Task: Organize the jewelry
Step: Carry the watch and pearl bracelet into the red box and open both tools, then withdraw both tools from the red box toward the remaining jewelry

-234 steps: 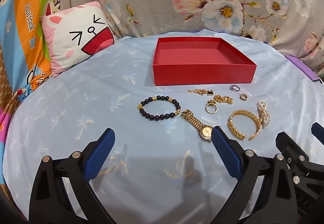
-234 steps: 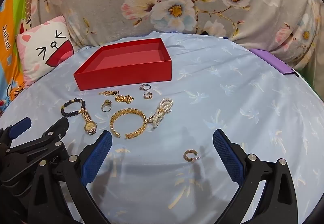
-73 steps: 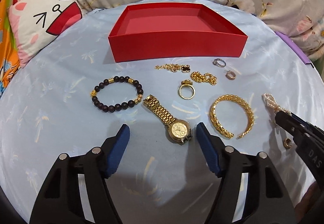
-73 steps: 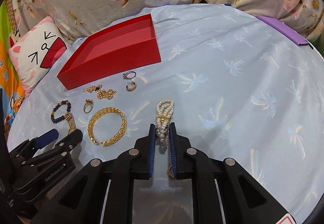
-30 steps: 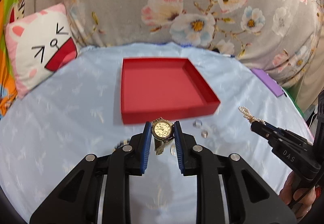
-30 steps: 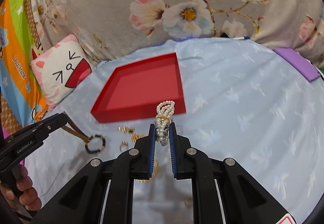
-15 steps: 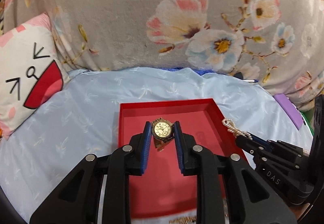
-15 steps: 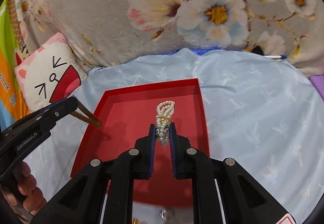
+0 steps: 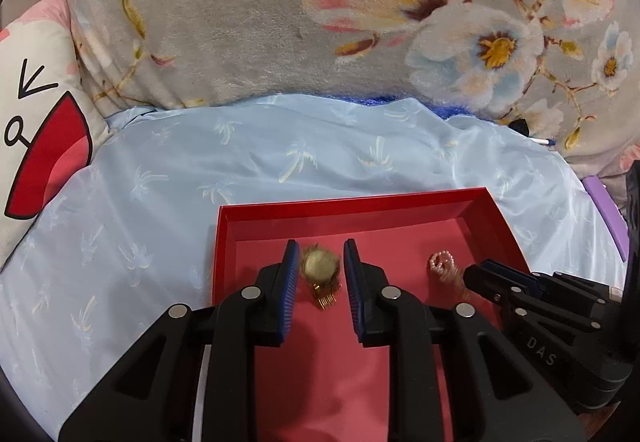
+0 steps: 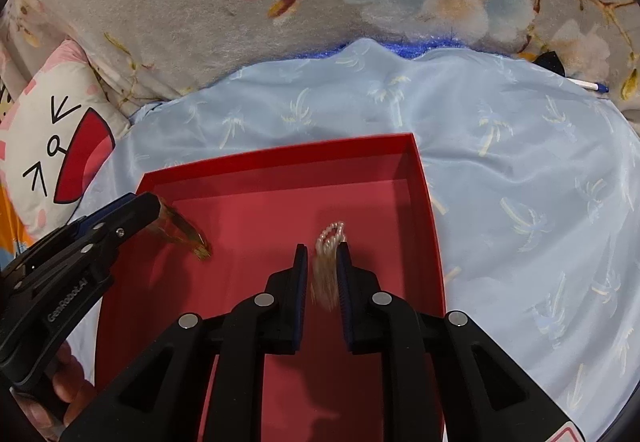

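Watch [image 9: 320, 262] (blurred), pearls [image 10: 329, 242], now over red box [image 9: 360, 208]

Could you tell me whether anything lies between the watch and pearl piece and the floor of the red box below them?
Nothing visible does. The gold watch in the left gripper and the pearl bracelet between the right gripper's just-opening jaws hang over bare floor of the red box.

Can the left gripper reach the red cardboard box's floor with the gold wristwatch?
Probably yes: the left gripper hangs over the open red cardboard box; the floor under the gold wristwatch is bare, the pearl bracelet well aside.
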{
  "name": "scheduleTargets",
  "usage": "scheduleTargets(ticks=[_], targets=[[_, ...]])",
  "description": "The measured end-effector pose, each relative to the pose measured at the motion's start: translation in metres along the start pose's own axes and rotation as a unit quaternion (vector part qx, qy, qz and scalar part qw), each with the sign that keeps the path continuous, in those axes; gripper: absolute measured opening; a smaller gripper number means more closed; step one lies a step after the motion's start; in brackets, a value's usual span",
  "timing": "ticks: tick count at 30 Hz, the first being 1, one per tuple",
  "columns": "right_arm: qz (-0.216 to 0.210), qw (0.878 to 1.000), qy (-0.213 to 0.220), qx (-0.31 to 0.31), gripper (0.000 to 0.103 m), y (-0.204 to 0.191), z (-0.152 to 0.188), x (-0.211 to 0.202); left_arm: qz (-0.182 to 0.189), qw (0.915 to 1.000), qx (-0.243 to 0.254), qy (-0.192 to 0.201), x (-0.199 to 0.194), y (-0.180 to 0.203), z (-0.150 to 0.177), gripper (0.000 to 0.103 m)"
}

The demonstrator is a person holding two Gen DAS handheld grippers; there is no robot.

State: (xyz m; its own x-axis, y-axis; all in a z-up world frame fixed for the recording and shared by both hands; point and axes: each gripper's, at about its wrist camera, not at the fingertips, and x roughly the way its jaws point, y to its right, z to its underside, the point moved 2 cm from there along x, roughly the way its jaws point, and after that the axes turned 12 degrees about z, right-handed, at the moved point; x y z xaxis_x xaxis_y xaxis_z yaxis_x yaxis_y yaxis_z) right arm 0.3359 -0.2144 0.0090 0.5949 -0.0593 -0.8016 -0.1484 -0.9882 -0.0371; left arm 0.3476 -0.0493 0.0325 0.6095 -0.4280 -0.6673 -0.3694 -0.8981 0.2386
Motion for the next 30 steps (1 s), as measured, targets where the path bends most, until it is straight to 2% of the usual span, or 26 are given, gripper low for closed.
scheduleTargets(ticks=[1,2,4,9,12,13,16,19,22,27,30], targets=[[0.004,1.0,0.005,-0.001,0.02,0.0,-0.001,-0.001,-0.002,1.0,-0.001,0.001,0.0,0.0,-0.002,0.028],[0.007,1.0,0.009,-0.001,0.022,0.001,-0.001,-0.002,-0.005,1.0,-0.003,0.003,-0.001,-0.001,-0.002,0.038],[0.005,1.0,0.016,0.004,0.025,0.004,0.001,-0.006,-0.006,0.9999,-0.009,0.01,-0.007,-0.002,-0.003,0.047],[-0.004,0.999,0.034,0.016,0.026,0.013,0.012,-0.033,-0.006,0.9993,-0.017,0.032,-0.038,-0.005,-0.001,0.053],[-0.013,0.999,0.049,0.015,0.026,0.016,0.03,-0.063,-0.008,0.9986,-0.023,0.047,-0.068,-0.003,0.01,0.055],[-0.016,0.998,0.054,0.015,0.029,0.018,0.038,-0.073,-0.007,0.9984,-0.025,0.051,-0.077,-0.002,0.016,0.059],[-0.03,0.997,0.065,0.023,0.039,0.023,0.074,-0.107,-0.013,0.9977,-0.021,0.062,-0.108,0.006,0.04,0.062],[-0.031,0.997,0.067,0.022,0.039,0.026,0.118,-0.136,-0.018,0.9978,-0.008,0.063,-0.132,0.019,0.074,0.062],[-0.023,0.998,0.061,0.02,0.039,0.028,0.161,-0.153,-0.011,0.9988,-0.006,0.047,-0.146,0.03,0.111,0.062],[-0.012,0.999,0.034,0.034,0.039,0.043,0.235,-0.166,0.002,0.9998,-0.012,0.012,-0.157,0.044,0.175,0.062],[-0.001,0.999,0.023,0.045,0.039,0.053,0.268,-0.169,0.002,0.9999,-0.017,-0.002,-0.16,0.047,0.206,0.064]])
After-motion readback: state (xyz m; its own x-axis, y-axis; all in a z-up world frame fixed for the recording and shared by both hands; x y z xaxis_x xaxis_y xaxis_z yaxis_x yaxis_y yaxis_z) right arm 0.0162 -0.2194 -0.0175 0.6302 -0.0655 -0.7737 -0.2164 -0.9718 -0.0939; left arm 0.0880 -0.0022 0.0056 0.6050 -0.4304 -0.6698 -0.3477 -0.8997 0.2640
